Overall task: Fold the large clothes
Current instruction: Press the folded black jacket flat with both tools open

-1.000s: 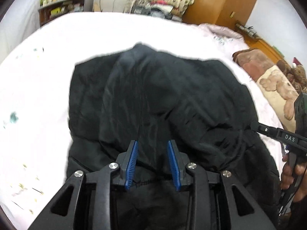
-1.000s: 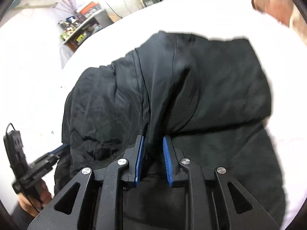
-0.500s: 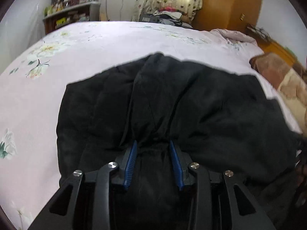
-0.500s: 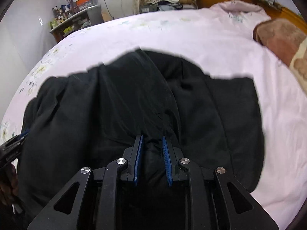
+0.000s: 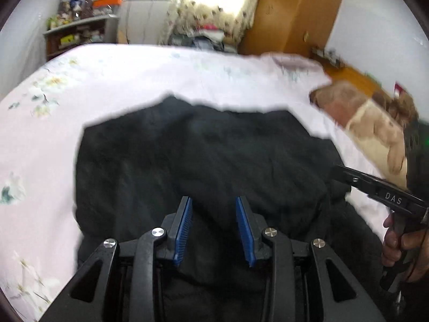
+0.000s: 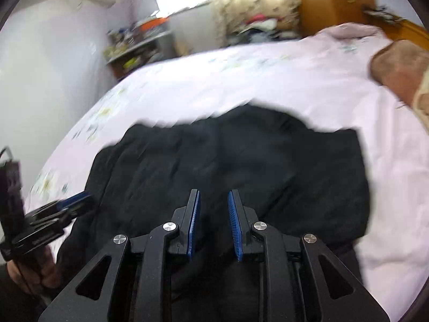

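Note:
A large black garment point(image 5: 203, 161) lies folded over on the pale pink bed; it also shows in the right wrist view point(image 6: 241, 166). My left gripper point(image 5: 213, 209) hovers at its near edge with blue pads apart, black cloth bunched between them. My right gripper point(image 6: 213, 204) sits at the near edge too, its pads a narrower gap apart with cloth between. Each gripper shows in the other's view: the right one point(image 5: 375, 187) at the garment's right side, the left one point(image 6: 53, 212) at its left side.
The bed's floral sheet point(image 5: 134, 69) stretches beyond the garment. A brown bear-print pillow point(image 5: 370, 123) lies at the right. A shelf point(image 5: 77, 35), curtains and a wooden wardrobe point(image 5: 297, 13) stand behind the bed.
Both grippers have tilted up and drawn back toward the near edge, so more room shows. The garment lies flatter and wider. Both pairs of pads stand slightly wider apart than before.

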